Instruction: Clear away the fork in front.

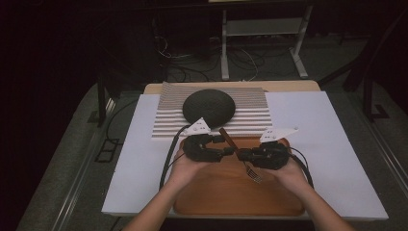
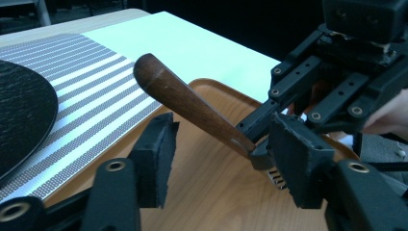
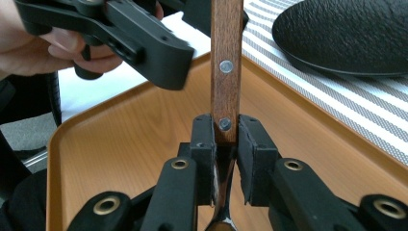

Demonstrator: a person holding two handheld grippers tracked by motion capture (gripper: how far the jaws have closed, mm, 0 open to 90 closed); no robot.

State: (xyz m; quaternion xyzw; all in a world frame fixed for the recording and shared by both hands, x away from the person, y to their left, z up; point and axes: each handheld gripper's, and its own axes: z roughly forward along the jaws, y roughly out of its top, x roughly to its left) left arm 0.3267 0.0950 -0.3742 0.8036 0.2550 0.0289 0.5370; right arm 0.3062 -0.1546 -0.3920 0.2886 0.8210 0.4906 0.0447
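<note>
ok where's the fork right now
In the high view the fork is held above the wooden tray, clamped by the right gripper, just right of the open left gripper.

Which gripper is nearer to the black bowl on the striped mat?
Left. The left gripper sits just in front of the black bowl; the right gripper, clamping the fork, is farther back and rightward.

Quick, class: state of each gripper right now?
Left gripper: open, jaws either side of the fork's wooden handle, not touching it.
Right gripper: shut on the fork, held above the tray.
</note>
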